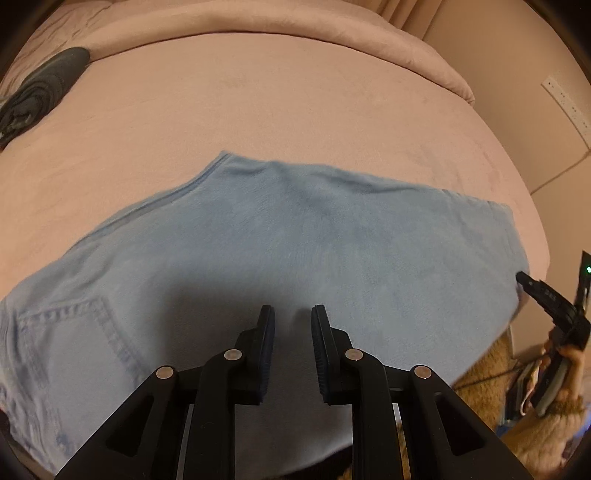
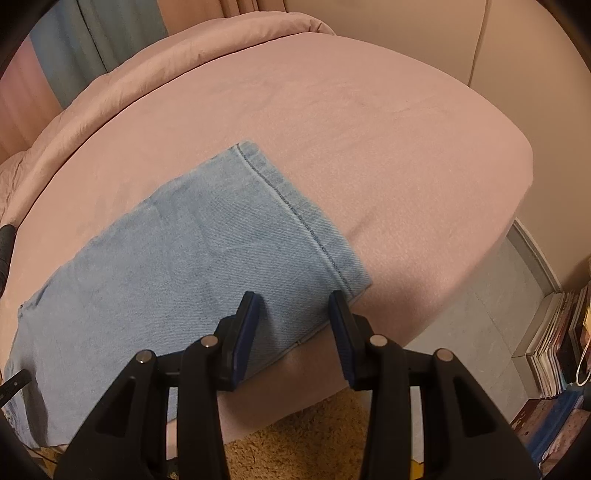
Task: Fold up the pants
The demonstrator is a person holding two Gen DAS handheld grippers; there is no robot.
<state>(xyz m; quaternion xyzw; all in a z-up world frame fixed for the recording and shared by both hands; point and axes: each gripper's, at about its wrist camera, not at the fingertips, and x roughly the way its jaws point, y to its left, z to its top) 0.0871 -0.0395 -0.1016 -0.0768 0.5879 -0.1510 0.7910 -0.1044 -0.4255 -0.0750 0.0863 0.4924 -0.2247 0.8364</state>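
Note:
Light blue jeans (image 1: 295, 240) lie folded flat on a pink bed (image 1: 258, 92), back pocket (image 1: 74, 332) at the left. My left gripper (image 1: 293, 314) hovers just above the denim, its pads a narrow gap apart with nothing pinched between them. In the right wrist view the stitched leg hem (image 2: 295, 214) of the jeans (image 2: 184, 258) runs diagonally. My right gripper (image 2: 293, 299) stands open over the near hem corner, at the bed's front edge, with only flat cloth showing below the jaws. The right gripper (image 1: 528, 282) also shows at the right edge of the left wrist view, beside the hem.
A dark grey garment (image 1: 40, 88) lies at the bed's far left. A rolled pink duvet (image 1: 295, 26) lines the far edge. Below the front edge are a shaggy yellow rug (image 2: 295, 435) and tiled floor (image 2: 480, 314); stacked books (image 2: 554, 339) stand at the right.

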